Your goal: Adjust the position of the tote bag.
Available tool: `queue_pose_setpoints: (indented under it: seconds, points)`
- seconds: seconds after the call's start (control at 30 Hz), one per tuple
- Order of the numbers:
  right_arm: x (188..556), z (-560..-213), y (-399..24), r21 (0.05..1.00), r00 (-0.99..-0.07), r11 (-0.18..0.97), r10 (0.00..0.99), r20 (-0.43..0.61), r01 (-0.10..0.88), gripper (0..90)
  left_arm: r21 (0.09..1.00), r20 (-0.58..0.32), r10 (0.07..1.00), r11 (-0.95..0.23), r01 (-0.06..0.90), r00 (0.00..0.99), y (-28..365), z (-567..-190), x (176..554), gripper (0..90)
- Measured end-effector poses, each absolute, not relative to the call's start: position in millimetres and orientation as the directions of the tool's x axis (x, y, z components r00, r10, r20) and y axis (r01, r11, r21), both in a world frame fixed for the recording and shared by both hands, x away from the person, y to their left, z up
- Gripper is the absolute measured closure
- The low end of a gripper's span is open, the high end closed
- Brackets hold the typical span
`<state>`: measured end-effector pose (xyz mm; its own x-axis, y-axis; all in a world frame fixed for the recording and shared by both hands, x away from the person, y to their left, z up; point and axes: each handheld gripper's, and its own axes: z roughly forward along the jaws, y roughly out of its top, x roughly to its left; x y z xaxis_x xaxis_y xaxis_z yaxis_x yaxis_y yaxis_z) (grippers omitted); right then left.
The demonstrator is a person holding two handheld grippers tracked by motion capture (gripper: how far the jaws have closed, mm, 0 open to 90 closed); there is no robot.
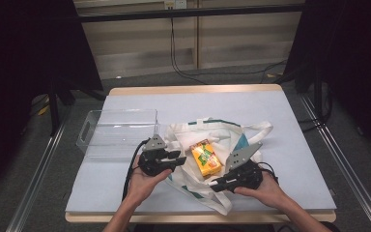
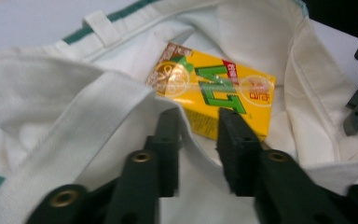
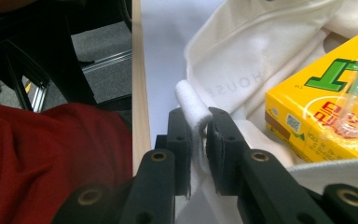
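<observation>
Two grippers worked the tote bag on the bench. Your left gripper had narrow jaws, gripping nothing, at the bag's rim, aimed at the yellow carton inside. Your right gripper pinched the bag's edge; hold it taut, reach deeper.

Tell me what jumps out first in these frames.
The yellow drink carton catches the eye, lying in the open mouth of the white tote bag at the table's middle. The right gripper is clamped on a fold of the bag's rim, and the left gripper stands over the opposite rim. A clear plastic bin sits left of the bag.
</observation>
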<state>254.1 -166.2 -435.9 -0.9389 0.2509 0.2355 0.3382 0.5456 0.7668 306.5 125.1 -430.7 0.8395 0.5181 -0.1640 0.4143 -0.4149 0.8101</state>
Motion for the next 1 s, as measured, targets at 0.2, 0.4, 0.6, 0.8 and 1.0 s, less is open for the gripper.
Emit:
queue_pose_setpoints:
  seconds: [0.2,0.4,0.6,0.8,1.0]
  points:
    - [254.0,-440.7,-166.6,0.765,-0.937,0.545,0.267,0.228,0.341,76.6,0.787,-0.171,0.534,-0.432,0.441,0.828,125.7,-439.5,307.3,89.1]
    - [255.1,-437.9,-172.5,0.774,-0.932,0.525,0.271,0.241,0.353,55.5,0.778,-0.176,0.528,-0.442,0.446,0.831,138.0,-440.0,297.1,89.1]
    - [258.1,-418.1,-182.3,0.813,-0.934,0.479,0.292,0.207,0.331,45.9,0.794,-0.205,0.516,-0.410,0.449,0.832,150.6,-442.7,287.6,88.9]
    - [270.1,-395.8,-207.2,0.841,-0.915,0.442,0.378,0.142,0.313,46.7,0.795,-0.200,0.514,-0.412,0.445,0.834,153.3,-441.3,284.1,88.1]
    - [295.9,-395.1,-213.4,0.834,-0.896,0.443,0.425,0.127,0.328,33.3,0.794,-0.199,0.504,-0.421,0.440,0.841,158.8,-440.5,281.9,87.4]
